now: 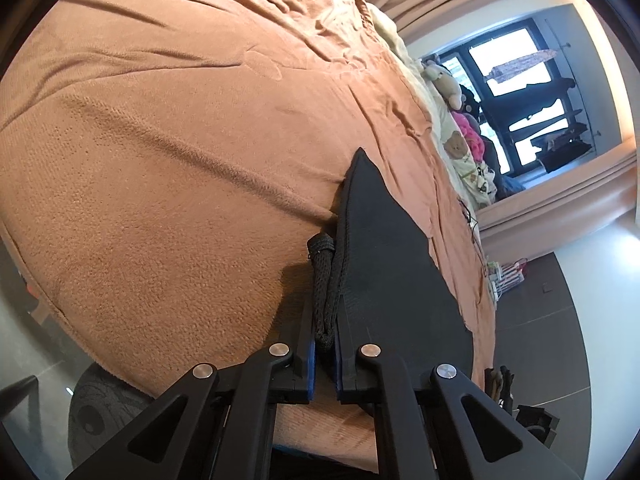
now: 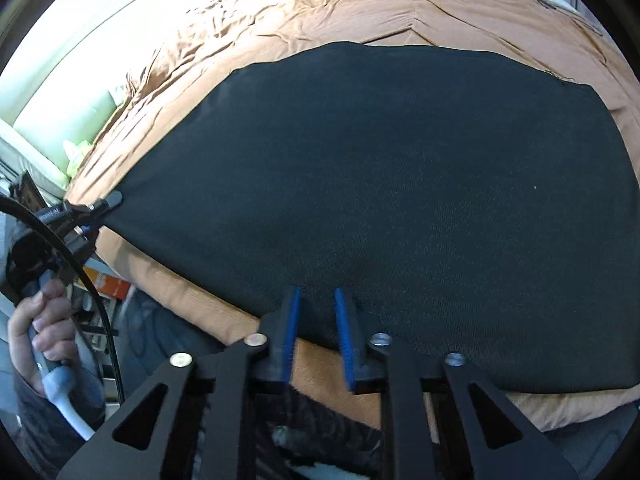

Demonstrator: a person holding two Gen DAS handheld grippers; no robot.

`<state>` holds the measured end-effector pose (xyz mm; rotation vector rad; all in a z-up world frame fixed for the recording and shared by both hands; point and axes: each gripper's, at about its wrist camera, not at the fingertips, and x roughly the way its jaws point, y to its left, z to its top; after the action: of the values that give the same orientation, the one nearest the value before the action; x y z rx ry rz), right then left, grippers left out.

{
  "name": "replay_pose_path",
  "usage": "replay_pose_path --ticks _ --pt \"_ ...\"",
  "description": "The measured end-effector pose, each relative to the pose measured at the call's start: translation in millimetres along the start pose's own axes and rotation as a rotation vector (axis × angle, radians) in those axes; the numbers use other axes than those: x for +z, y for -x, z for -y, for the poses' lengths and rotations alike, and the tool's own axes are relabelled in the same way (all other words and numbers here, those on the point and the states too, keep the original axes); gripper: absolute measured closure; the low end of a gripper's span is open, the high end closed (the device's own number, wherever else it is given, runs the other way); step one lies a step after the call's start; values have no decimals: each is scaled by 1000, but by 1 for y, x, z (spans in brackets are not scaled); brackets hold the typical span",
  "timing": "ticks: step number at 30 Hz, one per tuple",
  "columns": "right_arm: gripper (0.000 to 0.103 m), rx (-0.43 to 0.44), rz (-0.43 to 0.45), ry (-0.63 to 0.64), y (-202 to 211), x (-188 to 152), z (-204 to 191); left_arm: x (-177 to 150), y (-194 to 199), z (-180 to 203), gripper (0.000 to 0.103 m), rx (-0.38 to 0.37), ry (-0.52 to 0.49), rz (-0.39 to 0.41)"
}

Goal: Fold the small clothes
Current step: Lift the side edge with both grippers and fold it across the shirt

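Right wrist view showed a black garment spread flat on the bed's orange-brown blanket, its long axis running from left to right across the picture, with the near hem lying along the bed's near edge. The right tongs stood at the middle of that near hem, blue pads a little apart with the fabric edge between them; whether they pressed the cloth could not be told from the picture (the gap between the pads stayed visible). At the garment's far-left corner the left tongs were pinching the cloth, a hand gripping the handle below. Left wrist view confirmed it: the left tongs were pressed together on the black garment at its corner, a black drawstring caught between the pads, and the cloth stretched away ahead and to the right over the blanket. So the garment lay forward of both tongs, the left at one end of the long axis and the right midway along the same edge. A fold would probably carry that near edge away toward the far hem, both hands lifting together.
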<state>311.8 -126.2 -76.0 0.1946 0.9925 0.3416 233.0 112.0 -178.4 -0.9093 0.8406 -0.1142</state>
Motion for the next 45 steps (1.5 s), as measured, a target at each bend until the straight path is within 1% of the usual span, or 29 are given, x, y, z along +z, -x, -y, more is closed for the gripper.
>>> replay_pose_path --ticks 1,3,6,15,18,25,32,36,38,45 --pt "90 6 7 -5 2 4 1 0 0 1 97 -1 1 1" --pt "90 -22 26 9 1 12 1 -1 0 2 97 -1 3 0" --pt "92 -22 21 -11 -7 24 4 -1 0 2 97 4 5 -1" --pt "93 -81 17 -21 -38 65 1 -3 -3 -10 97 16 75 -13" --pt "93 -99 19 -39 -48 80 6 -5 -4 -15 97 21 108 -14" --pt "93 -133 7 -39 -74 114 6 -11 -4 -18 97 34 148 -10" --pt "93 -155 5 -39 -97 145 7 -17 -2 -21 97 44 167 -9" --pt "95 -169 11 -35 -103 156 6 -17 -3 -22 97 44 175 -8" --pt "95 -178 19 -32 -101 165 14 -18 -2 -23 97 45 177 -7" --pt "95 -198 28 -48 -119 183 17 -19 -2 -24 97 40 182 -10"
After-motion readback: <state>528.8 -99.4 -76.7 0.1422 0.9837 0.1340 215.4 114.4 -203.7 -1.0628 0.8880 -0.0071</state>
